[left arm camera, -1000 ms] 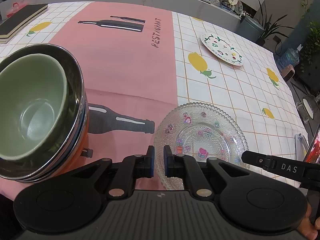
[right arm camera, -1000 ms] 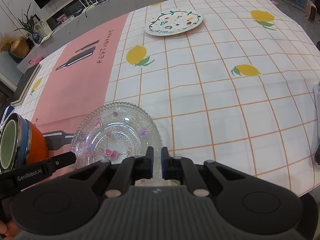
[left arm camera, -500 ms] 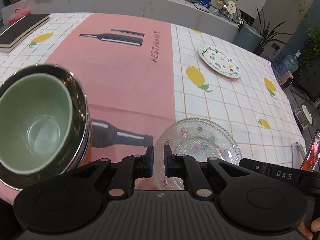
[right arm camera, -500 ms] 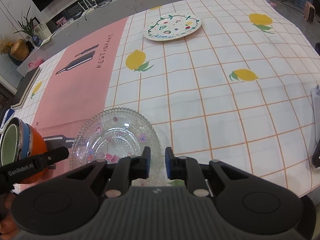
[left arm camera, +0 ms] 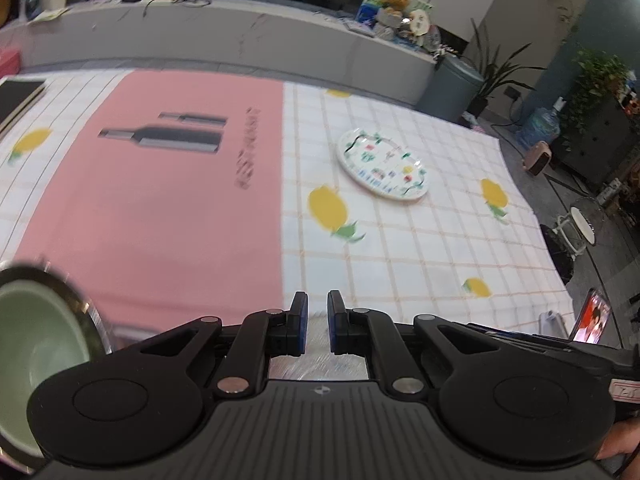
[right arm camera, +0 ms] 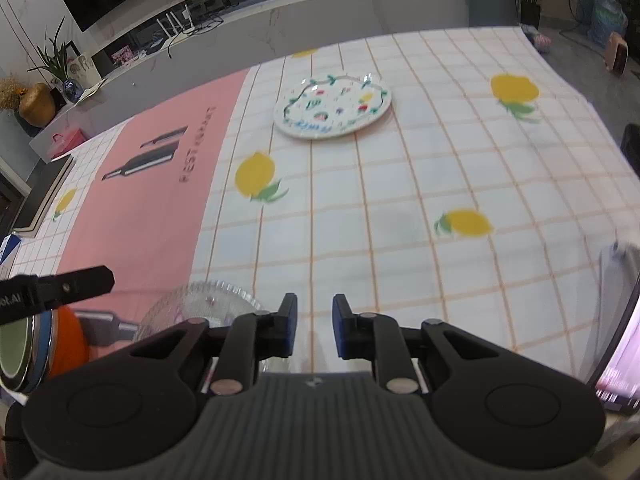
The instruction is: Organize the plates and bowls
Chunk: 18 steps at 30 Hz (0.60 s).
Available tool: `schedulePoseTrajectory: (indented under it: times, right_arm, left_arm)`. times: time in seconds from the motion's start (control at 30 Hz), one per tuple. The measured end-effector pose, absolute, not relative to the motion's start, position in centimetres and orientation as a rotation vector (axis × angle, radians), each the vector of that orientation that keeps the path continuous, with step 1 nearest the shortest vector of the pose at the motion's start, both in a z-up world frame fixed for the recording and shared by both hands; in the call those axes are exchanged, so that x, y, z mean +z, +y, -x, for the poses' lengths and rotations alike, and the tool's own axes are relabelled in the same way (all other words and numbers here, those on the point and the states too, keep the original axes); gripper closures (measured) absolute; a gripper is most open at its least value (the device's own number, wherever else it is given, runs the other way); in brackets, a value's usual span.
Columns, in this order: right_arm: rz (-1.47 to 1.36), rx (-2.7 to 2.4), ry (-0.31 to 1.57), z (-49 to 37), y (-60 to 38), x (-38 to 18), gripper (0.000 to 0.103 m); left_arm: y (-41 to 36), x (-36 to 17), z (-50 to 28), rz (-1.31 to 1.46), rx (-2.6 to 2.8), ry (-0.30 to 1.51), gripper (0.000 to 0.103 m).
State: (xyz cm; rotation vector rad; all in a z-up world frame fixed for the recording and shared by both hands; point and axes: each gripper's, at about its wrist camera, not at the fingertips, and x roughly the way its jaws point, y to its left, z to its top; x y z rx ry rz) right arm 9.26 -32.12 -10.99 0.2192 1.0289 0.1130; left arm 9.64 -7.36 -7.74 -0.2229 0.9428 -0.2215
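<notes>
The right gripper (right arm camera: 314,330) has just been opening and holds nothing, the glass plate (right arm camera: 200,306) lying free at its near left. The left gripper (left arm camera: 314,330) is nearly closed and empty. Stacked bowls (left arm camera: 40,344) sit near left; the painted plate (right arm camera: 332,106) lies far off, likely next to collect.

Both your wrist cameras look steeply down across the tablecloth (left arm camera: 400,248); each catches the painted plate (right arm camera: 332,106) beyond.

Table w/ lemon-check cloth (right arm camera: 400,216), pink mat (left arm camera: 160,208) on left. Painted plate (right arm camera: 332,108) far side; glass plate (right arm camera: 200,304) & bowl stack (left arm camera: 36,344) near edge.
</notes>
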Motion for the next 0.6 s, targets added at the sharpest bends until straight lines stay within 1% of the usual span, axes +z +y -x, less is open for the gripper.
schedulePoseTrajectory:
  times: [0.07,0.4,0.43,0.47,0.6]
  right_arm:
    - [-0.216,0.113,1.019,-10.1,-32.4,-10.7,0.079]
    - [-0.239,0.098,1.027,-14.5,-34.1,-11.3,0.077]
    - [-0.253,0.095,1.029,-15.0,-34.4,-11.5,0.076]
    - [-0.269,0.088,1.03,-15.5,-34.7,-11.7,0.073]
    - [-0.328,0.06,1.021,-17.5,-35.9,-12.6,0.069]
  left_arm:
    - [-7.9,-7.2,-10.5,0.219,-0.231,0.93,0.093]
    - [-10.1,-7.0,-15.8,0.255,-0.289,0.917,0.093]
    - [-10.2,-7.2,-16.4,0.265,-0.297,0.923,0.092]
    - [-10.2,-7.4,-16.9,0.28,-0.306,0.93,0.089]
    - [-10.7,-8.5,-19.0,0.265,-0.3,0.944,0.087]
